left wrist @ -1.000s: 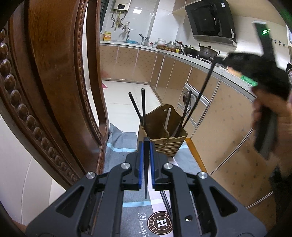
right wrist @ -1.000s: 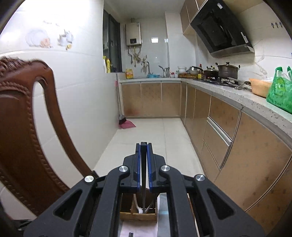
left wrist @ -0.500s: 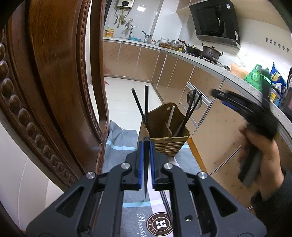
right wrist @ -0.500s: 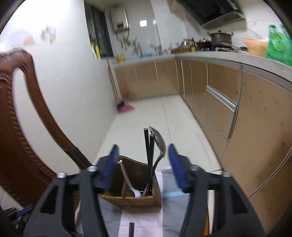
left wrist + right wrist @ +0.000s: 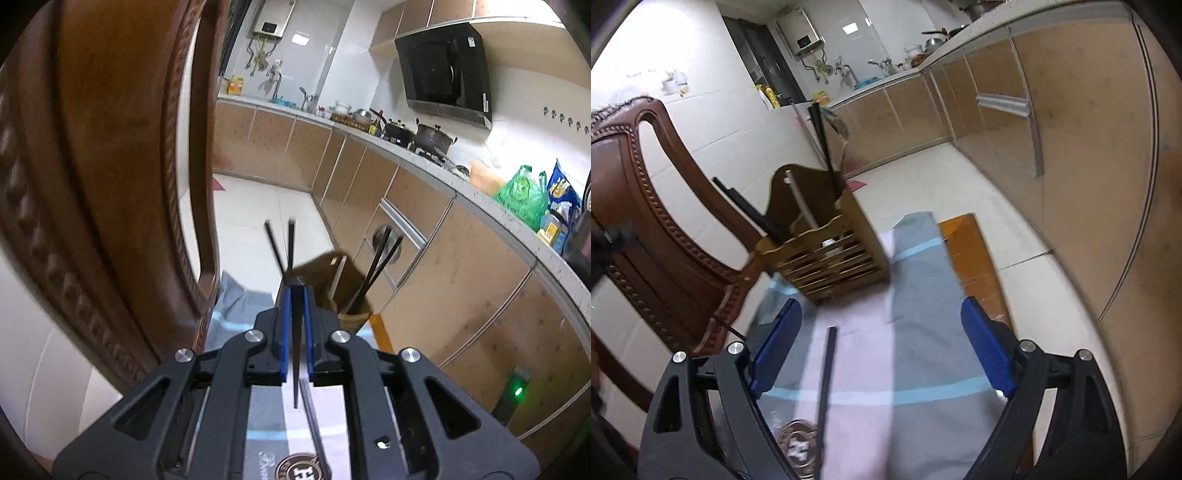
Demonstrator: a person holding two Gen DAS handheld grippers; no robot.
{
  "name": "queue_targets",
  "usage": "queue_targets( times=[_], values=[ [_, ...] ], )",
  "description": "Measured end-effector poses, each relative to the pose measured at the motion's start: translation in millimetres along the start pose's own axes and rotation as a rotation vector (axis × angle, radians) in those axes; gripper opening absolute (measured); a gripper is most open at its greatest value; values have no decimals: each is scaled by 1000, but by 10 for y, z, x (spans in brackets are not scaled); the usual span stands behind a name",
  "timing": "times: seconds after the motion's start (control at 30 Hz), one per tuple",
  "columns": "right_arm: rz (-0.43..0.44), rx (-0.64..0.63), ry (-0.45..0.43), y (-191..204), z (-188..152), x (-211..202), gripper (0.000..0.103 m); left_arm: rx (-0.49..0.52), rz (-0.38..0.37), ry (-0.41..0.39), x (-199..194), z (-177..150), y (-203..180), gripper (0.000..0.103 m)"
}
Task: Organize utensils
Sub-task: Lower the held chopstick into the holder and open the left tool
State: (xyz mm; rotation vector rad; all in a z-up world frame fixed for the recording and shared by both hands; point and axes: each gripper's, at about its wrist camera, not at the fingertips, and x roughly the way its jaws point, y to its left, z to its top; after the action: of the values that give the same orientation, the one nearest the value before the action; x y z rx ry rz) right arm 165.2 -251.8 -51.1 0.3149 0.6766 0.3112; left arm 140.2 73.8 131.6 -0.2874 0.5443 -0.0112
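Note:
My left gripper (image 5: 296,291) is shut on a black chopstick (image 5: 295,362) and holds it upright just in front of the wooden utensil holder (image 5: 347,295). The holder (image 5: 827,251) stands on a grey and pink cloth (image 5: 916,350) and holds black chopsticks (image 5: 380,262), a white-handled utensil (image 5: 801,199) and a metal spoon (image 5: 842,129). My right gripper (image 5: 882,350) is open and empty above the cloth. One black chopstick (image 5: 825,384) lies on the cloth between its fingers.
A carved wooden chair back (image 5: 103,166) stands close on the left and also shows in the right wrist view (image 5: 639,206). An orange table edge (image 5: 971,254) shows beside the cloth. Kitchen cabinets (image 5: 443,251) run along the right.
My right gripper let a chopstick go into the holder, opened, and swung down over the cloth. My left gripper moved closer to the holder with its chopstick.

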Motion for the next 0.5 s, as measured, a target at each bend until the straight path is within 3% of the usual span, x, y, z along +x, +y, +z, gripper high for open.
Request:
queue_targets(
  times=[0.17,0.3,0.5],
  values=[
    [22,42,22,-134,21,43,86,-8,-14,-59,-42,497,-273,7],
    [22,68,17,-212,61,13,86,13,24,-94,50,843,-458,7],
    [27,90,14,-302,93,-3,86,-3,64,-70,443,1082,-494,7]
  ],
)
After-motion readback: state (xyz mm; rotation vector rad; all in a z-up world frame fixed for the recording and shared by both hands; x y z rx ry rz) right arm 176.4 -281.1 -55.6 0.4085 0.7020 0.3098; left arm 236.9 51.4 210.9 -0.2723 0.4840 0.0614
